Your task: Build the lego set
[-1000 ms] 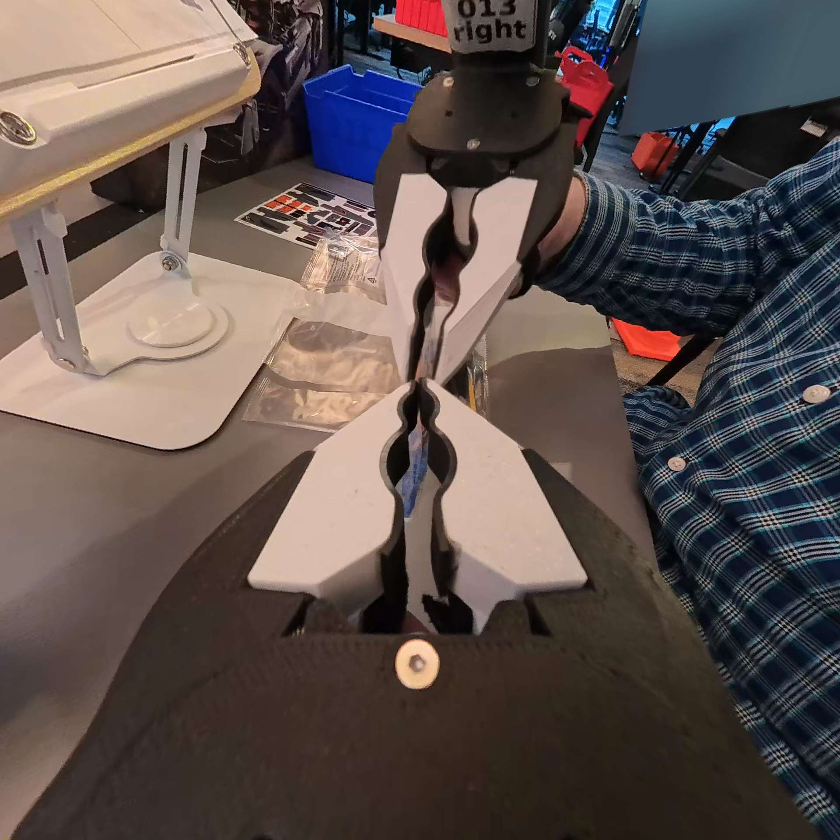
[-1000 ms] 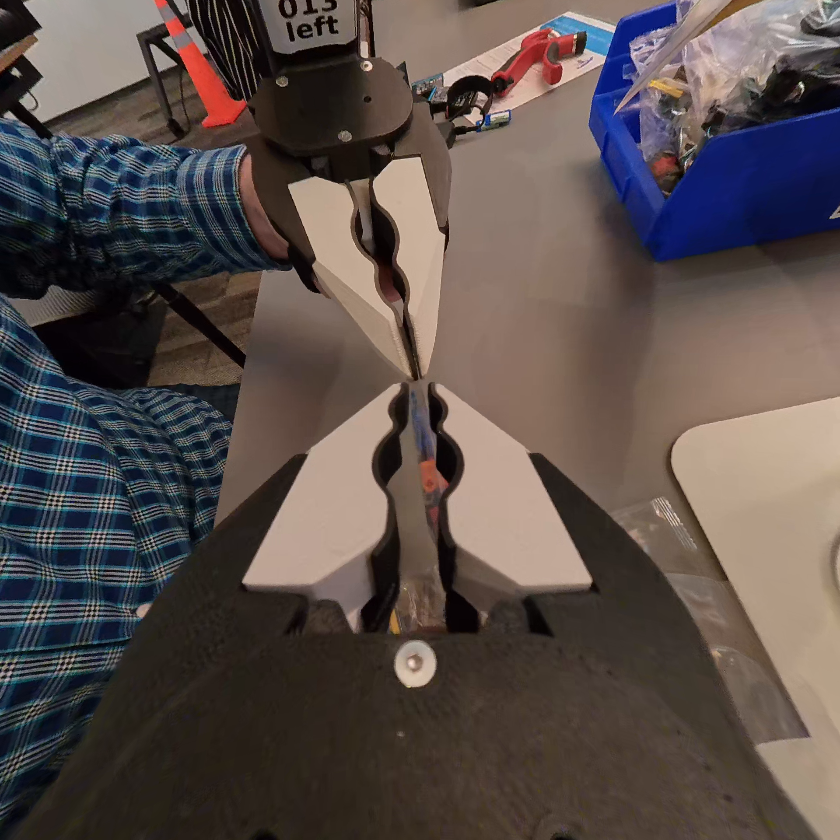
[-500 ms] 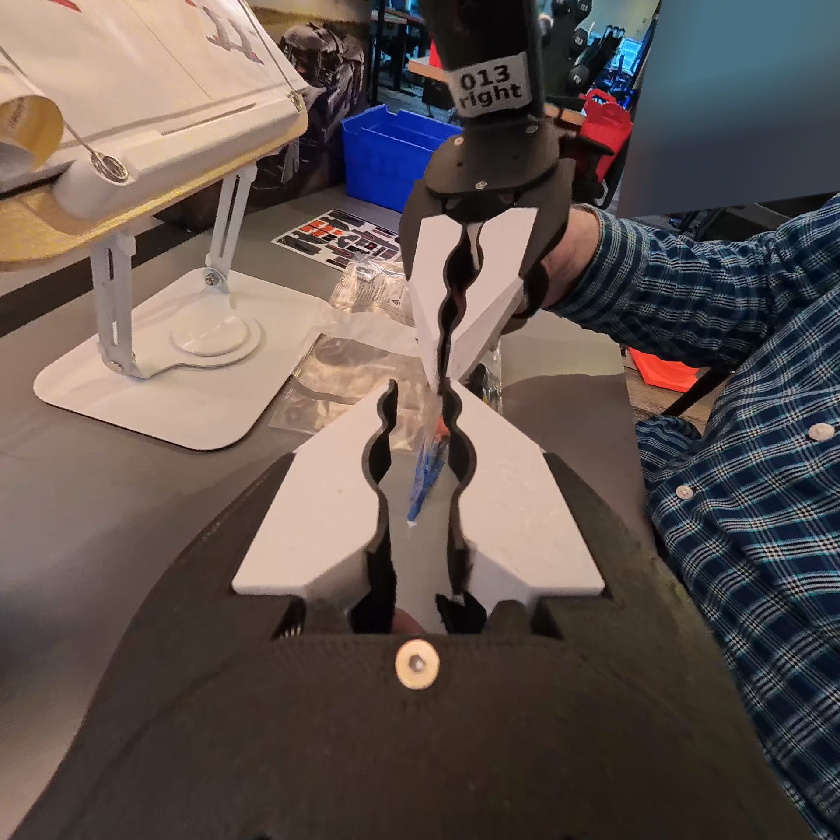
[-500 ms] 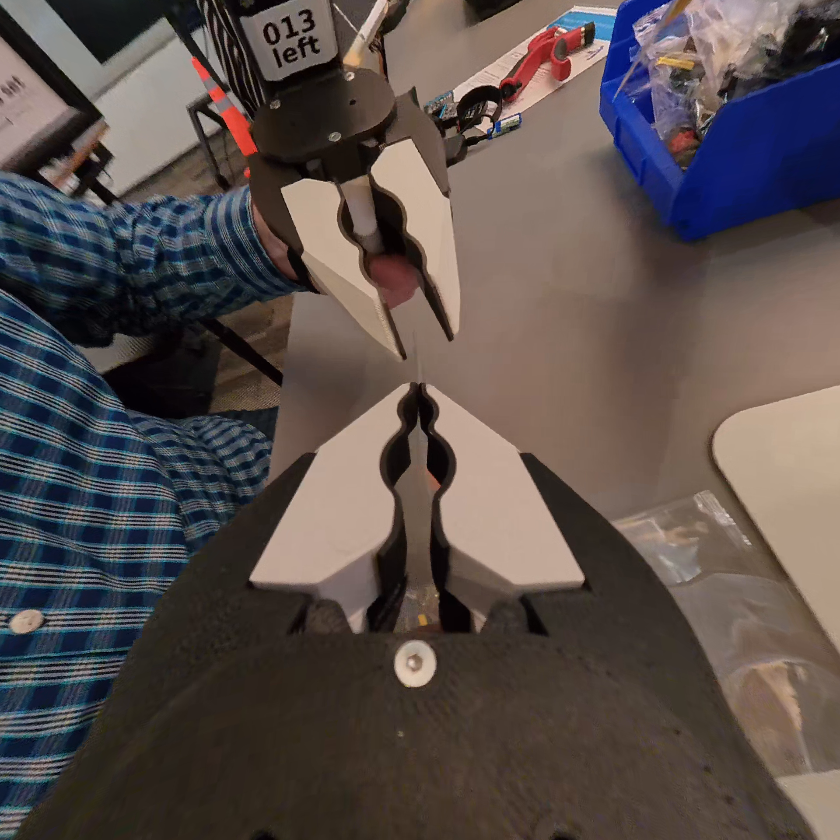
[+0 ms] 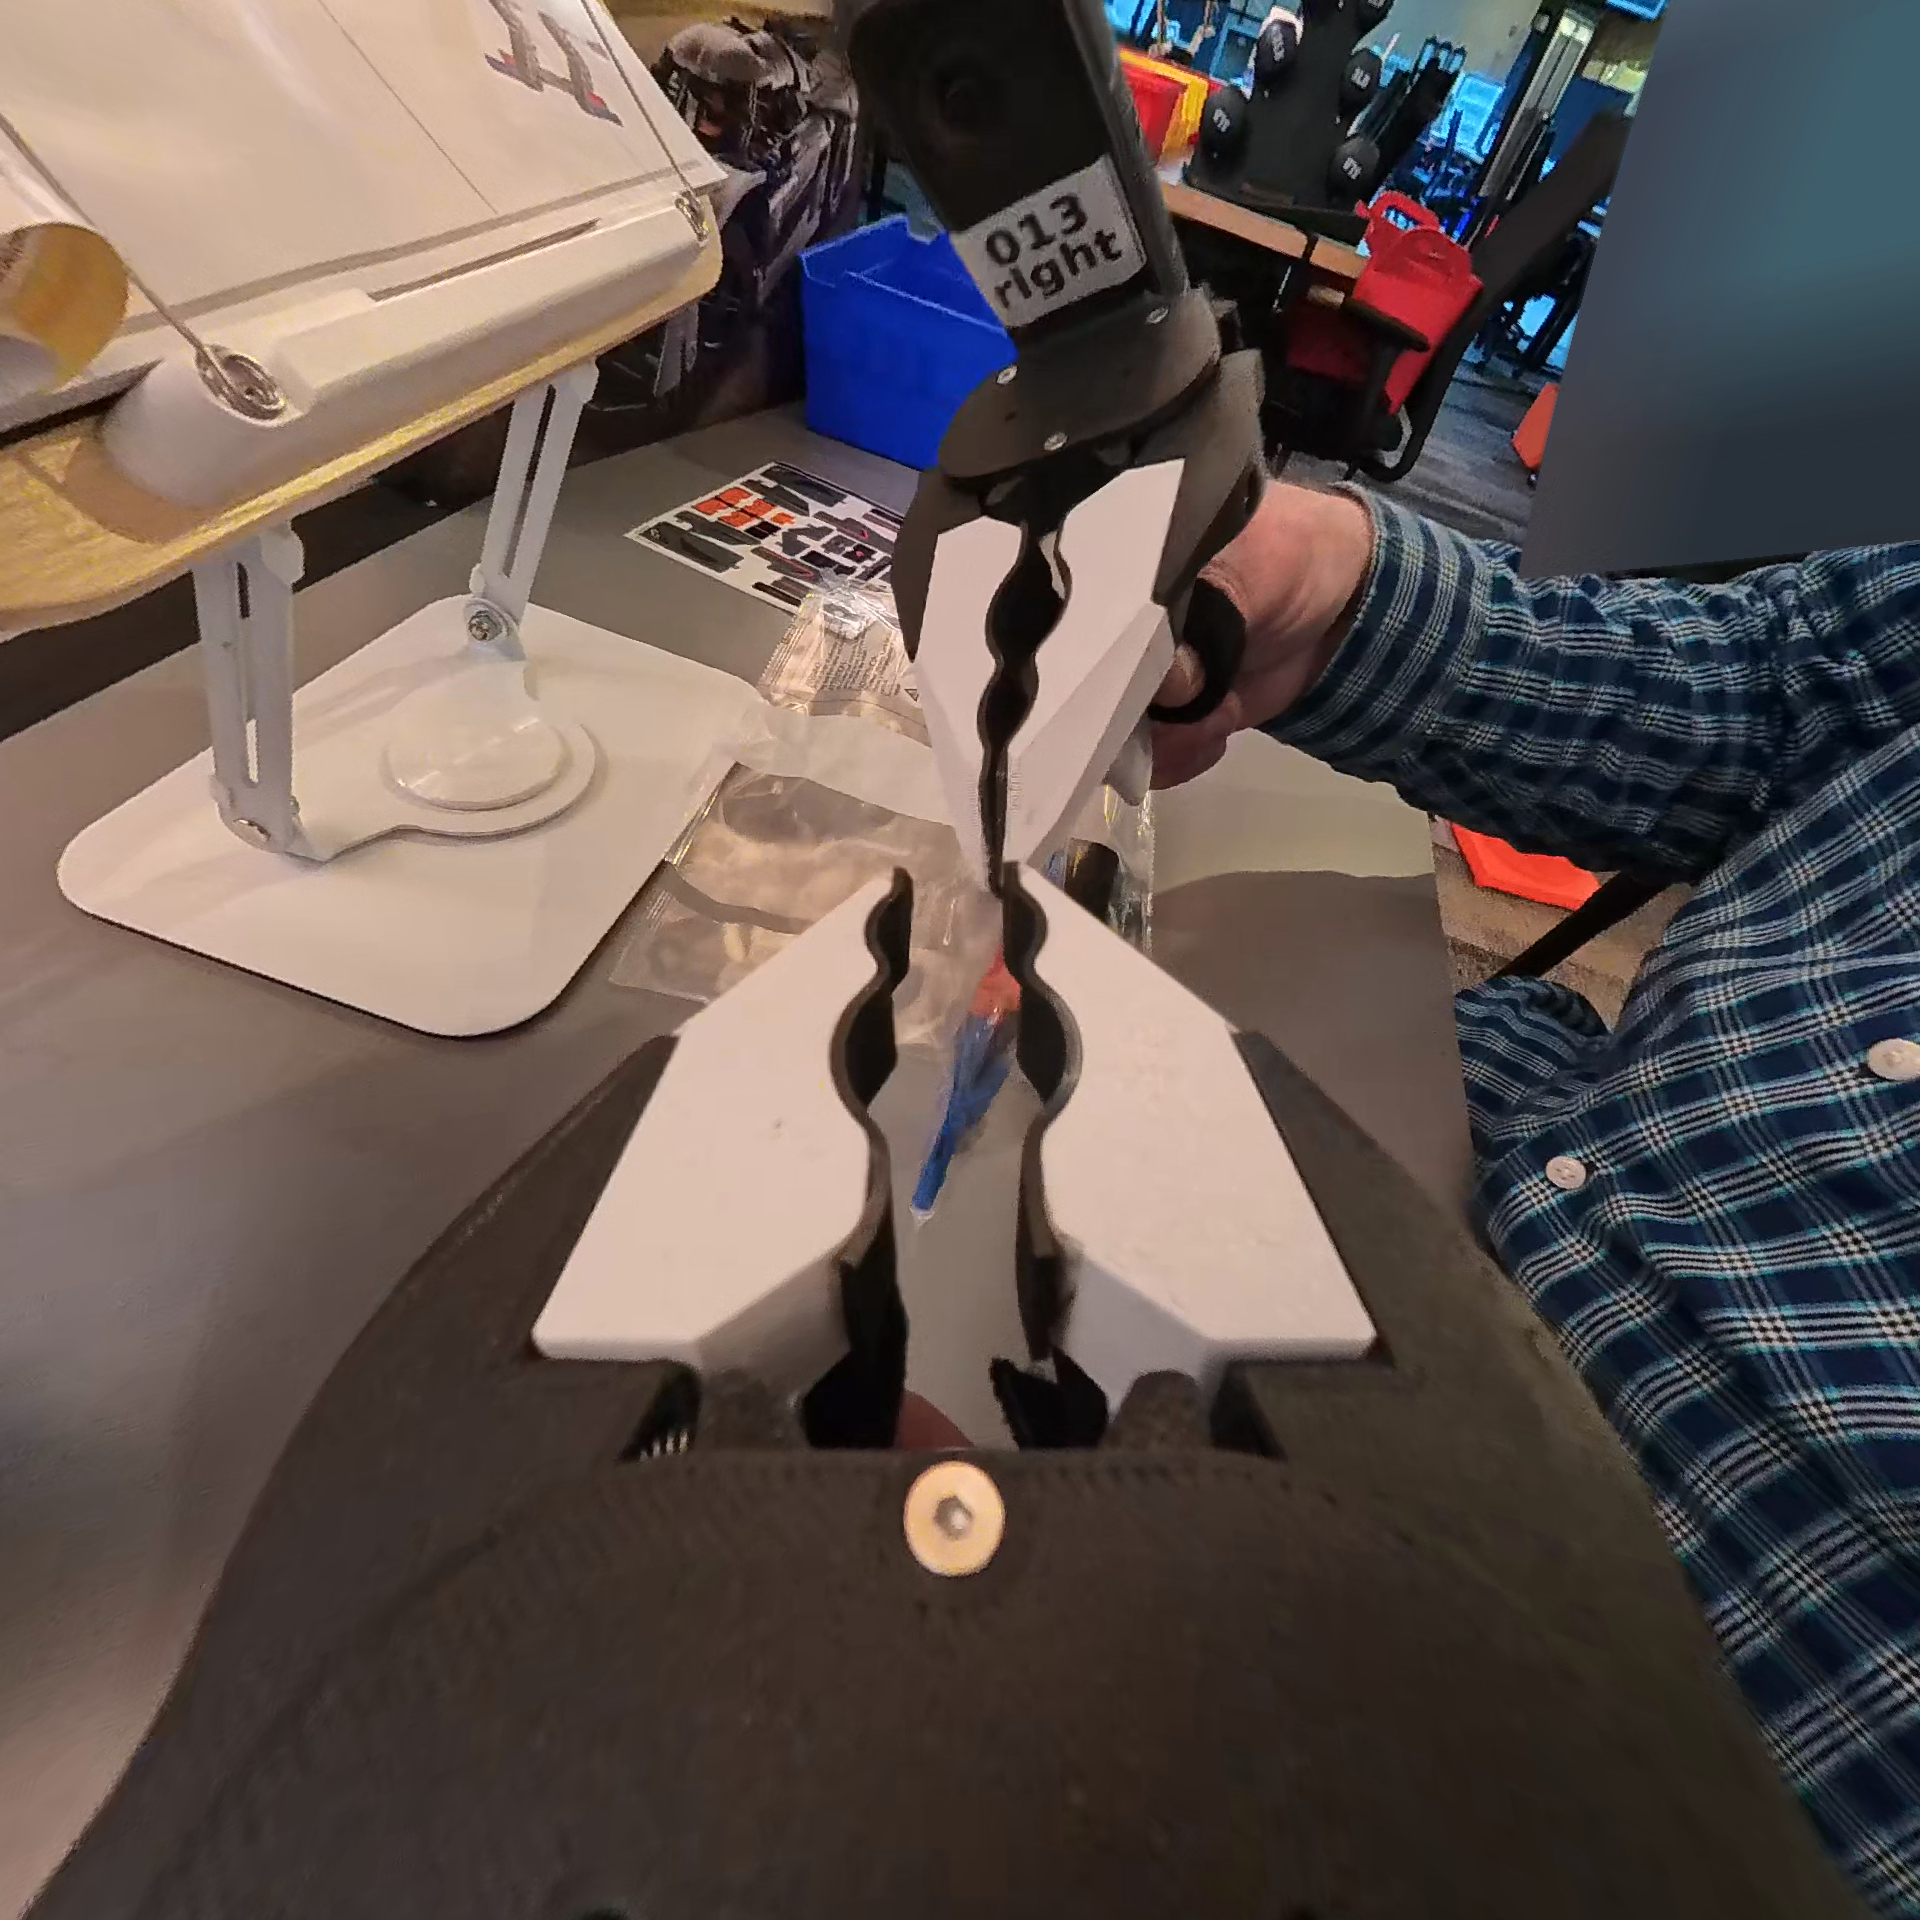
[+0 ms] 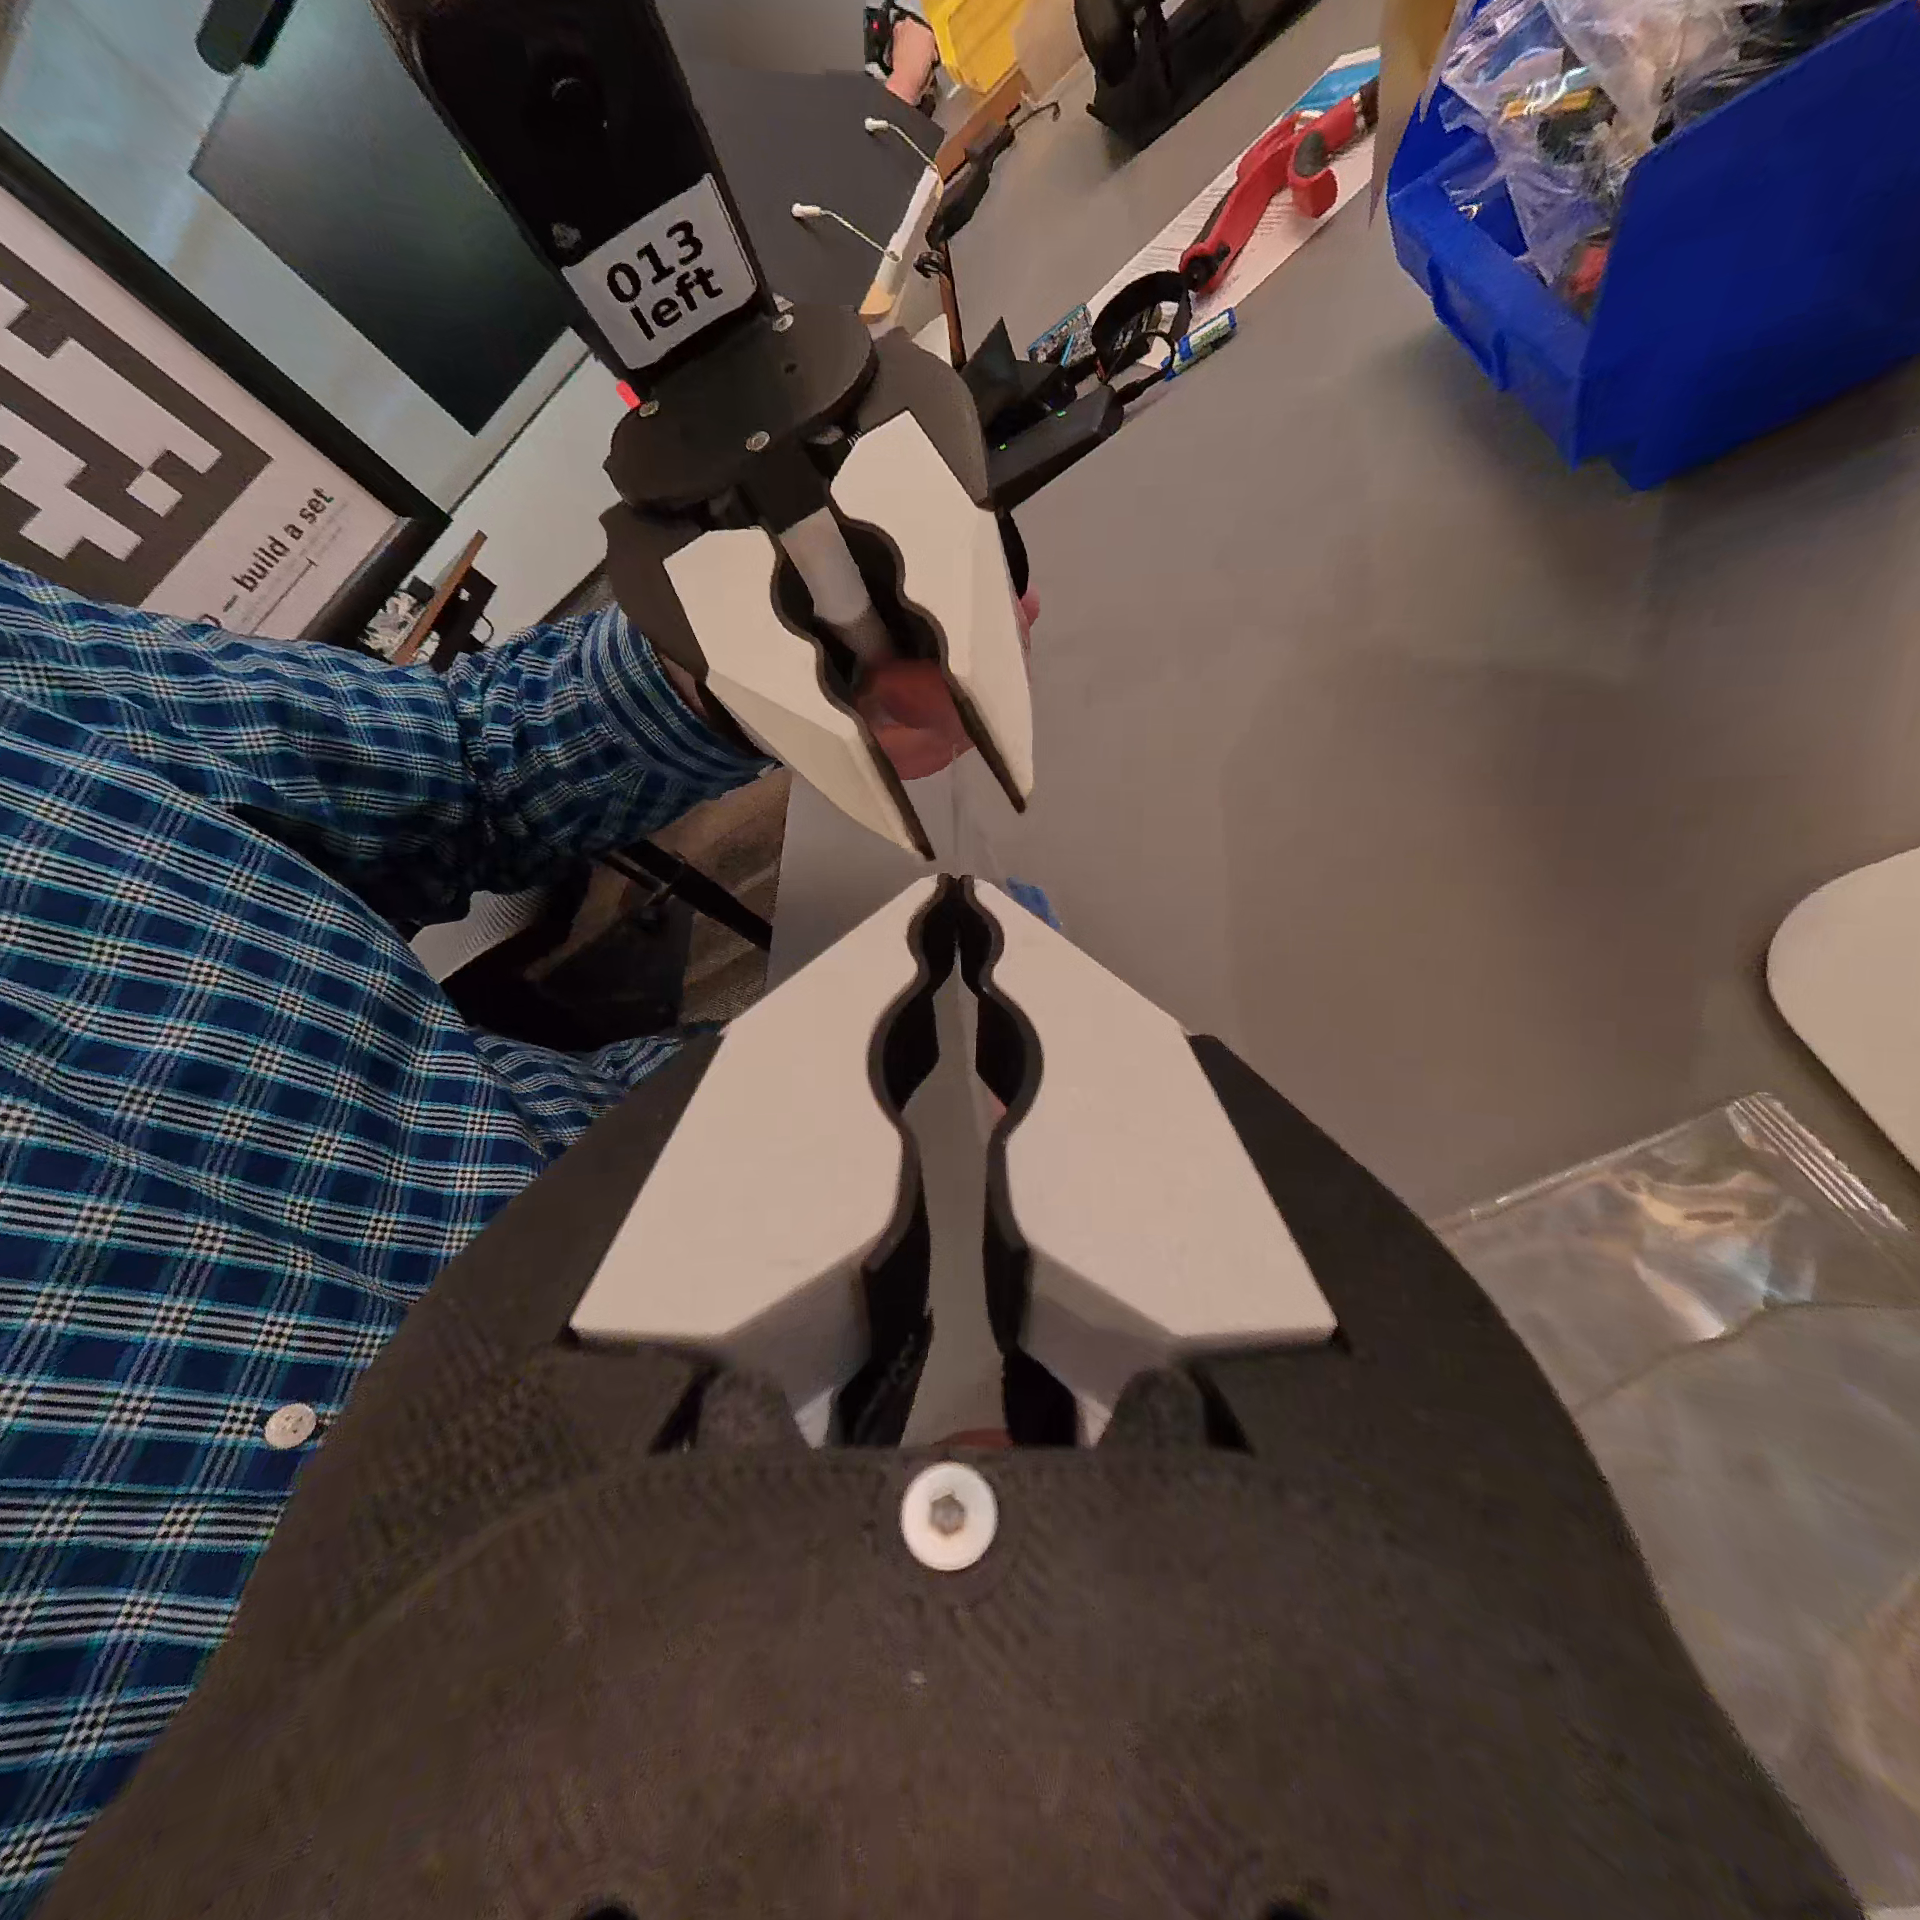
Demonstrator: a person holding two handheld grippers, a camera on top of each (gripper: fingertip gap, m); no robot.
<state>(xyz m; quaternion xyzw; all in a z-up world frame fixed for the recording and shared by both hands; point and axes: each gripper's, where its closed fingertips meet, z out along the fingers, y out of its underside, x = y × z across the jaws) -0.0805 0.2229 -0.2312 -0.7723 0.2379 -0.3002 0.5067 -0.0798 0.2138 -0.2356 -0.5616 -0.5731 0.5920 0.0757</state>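
A small clear plastic bag point(image 5: 961, 1101) with blue and orange lego pieces hangs from my right gripper point(image 5: 992, 852), which is shut on the bag's top edge. My left gripper point(image 5: 961, 883) is open, and the bag hangs in the gap between its jaws, close to the right-hand one. In the right wrist view my right gripper point(image 6: 951, 883) is shut with the thin bag point(image 6: 971, 1039) pinched edge-on between its jaws. The left gripper point(image 6: 971, 826) faces it tip to tip, jaws apart. Both are held above the grey table point(image 6: 1351, 727).
A white book stand point(image 5: 312, 831) holding an instruction booklet stands at the left. Clear bags point(image 5: 790, 831) and a sticker sheet point(image 5: 790, 530) lie behind the grippers. A blue bin point(image 6: 1714, 312) of bagged parts and a red tool point(image 6: 1268, 187) are further off. A person's plaid sleeve point(image 5: 1662, 727) is at the right. The tips of both grippers are at nearly the same place.
My left gripper has opened and let go of the bag. My right gripper stays shut on it. Both grippers have tilted upward.
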